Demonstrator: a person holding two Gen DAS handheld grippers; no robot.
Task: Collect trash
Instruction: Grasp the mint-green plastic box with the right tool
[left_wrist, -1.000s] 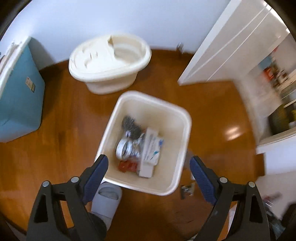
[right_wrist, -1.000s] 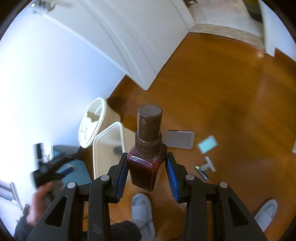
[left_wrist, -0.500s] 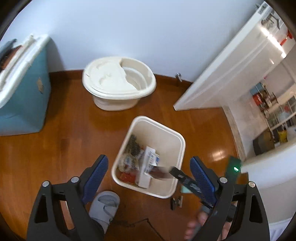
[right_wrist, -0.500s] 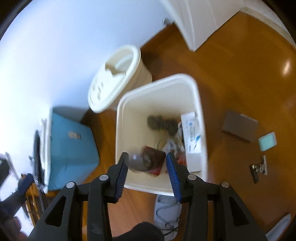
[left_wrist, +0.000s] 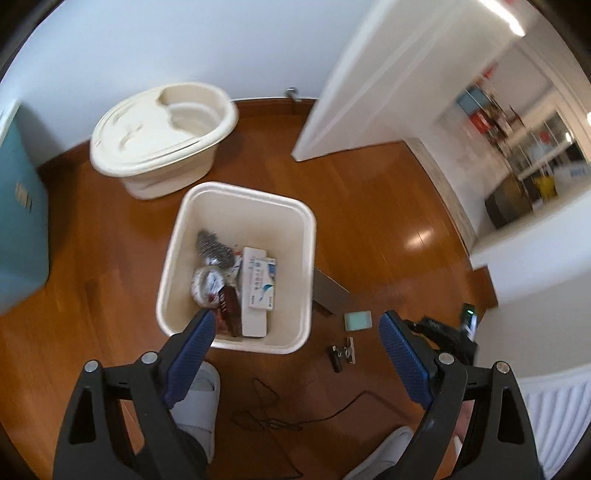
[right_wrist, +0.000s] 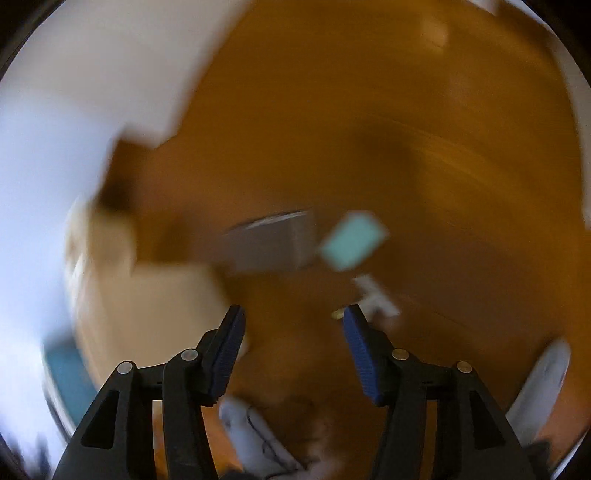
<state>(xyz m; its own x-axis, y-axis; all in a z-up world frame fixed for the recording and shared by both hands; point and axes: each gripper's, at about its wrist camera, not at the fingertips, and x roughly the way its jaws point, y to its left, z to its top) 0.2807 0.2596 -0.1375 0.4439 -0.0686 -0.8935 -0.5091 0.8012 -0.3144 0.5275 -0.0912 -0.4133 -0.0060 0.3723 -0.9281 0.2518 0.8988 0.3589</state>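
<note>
A cream trash bin (left_wrist: 306, 229) stands on the wood floor and holds several items: a dark red bottle (left_wrist: 228, 308), a white box (left_wrist: 258, 284), a foil wad and a metal scourer. My left gripper (left_wrist: 295, 339) is open and empty above the bin's near rim. My right gripper (right_wrist: 293, 330) is open and empty over the floor; its view is blurred. On the floor right of the bin lie a grey box (left_wrist: 330, 291) (right_wrist: 273, 243), a teal card (left_wrist: 357, 319) (right_wrist: 352, 238) and a metal binder clip (left_wrist: 343, 354) (right_wrist: 376, 295).
A cream lidded tub (left_wrist: 162, 129) stands behind the bin by the wall. A teal crate (left_wrist: 18, 229) is at left. A white door (left_wrist: 388, 74) stands open at right. My slippers (left_wrist: 197, 402) and a thin black cord (left_wrist: 280, 417) are near the bottom.
The dark red bottle left my right gripper and now lies in the bin. The right gripper opened and swung away right over the floor. The left gripper shifted slightly.
</note>
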